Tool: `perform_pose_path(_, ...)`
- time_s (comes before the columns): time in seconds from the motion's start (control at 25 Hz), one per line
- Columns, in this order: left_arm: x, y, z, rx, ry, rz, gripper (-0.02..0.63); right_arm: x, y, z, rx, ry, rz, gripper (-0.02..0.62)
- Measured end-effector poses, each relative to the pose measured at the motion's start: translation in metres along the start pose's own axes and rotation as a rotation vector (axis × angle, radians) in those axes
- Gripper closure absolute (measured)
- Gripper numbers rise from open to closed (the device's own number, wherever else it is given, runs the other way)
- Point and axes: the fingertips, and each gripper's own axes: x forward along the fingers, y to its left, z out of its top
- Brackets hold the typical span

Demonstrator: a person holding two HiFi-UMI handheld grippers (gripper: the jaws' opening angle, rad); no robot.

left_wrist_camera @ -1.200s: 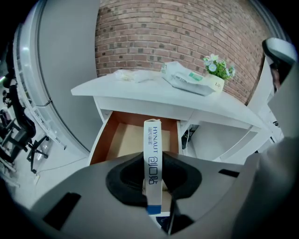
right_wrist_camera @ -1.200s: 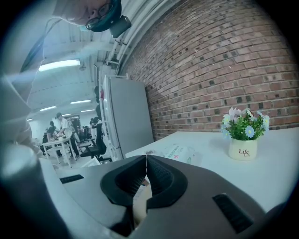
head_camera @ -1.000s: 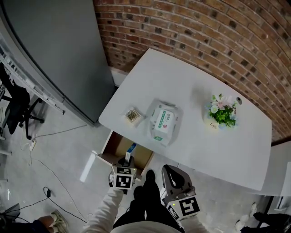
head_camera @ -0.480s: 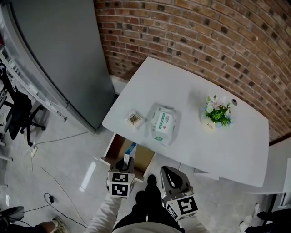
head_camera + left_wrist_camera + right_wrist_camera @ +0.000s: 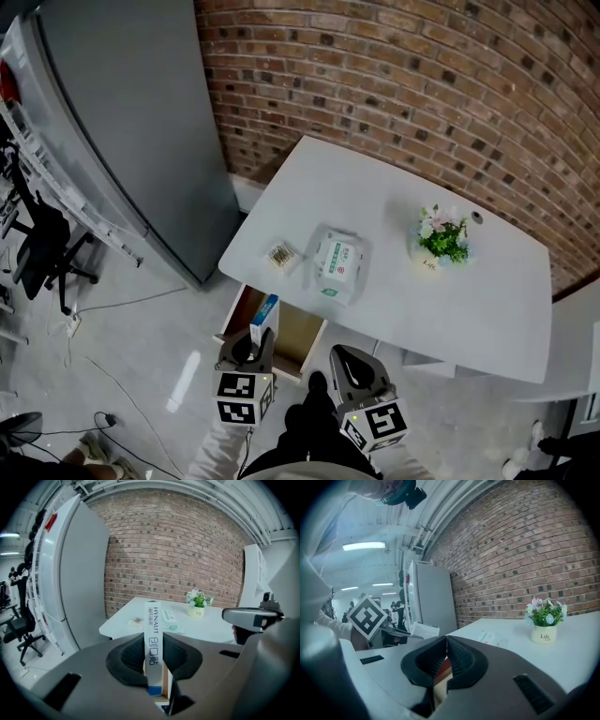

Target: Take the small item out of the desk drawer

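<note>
Nearest the person, the left gripper pinched a slim white-and-blue box between its pads, the box standing upright and rising well above the jaws, its printed narrow face turned to the camera. Beside it the right gripper had its jaws pressed together with nothing between them, pointing towards the desk. From the head view, both grippers hung low in the frame, the left one over the near edge of the open drawer, with the box showing above the drawer's left part; whether it had cleared the drawer's rim could not be told from there. The wooden drawer stood pulled out from under the near left corner of the white desk. On the desk, close to that corner, lay a small clear case and just right of it a pack of wipes. Farther right, well apart from them, stood a potted plant. Behind the desk ran a brick wall. A grey cabinet stood to the left.
</note>
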Motion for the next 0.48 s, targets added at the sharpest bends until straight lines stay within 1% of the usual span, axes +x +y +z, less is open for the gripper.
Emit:
perform_pose_path(0.16,-0.018,0.000,0.016,0.003,-0.049,-0.002,0.523,-0.002,0.005,0.002,-0.001,-0.004,0.000,0.568)
perform_pose_path(0.48,-0.047,0.000,0.030,0.010,-0.114,-0.003,0.523,-0.007,0.011,0.012,-0.004,-0.028,-0.004,0.568)
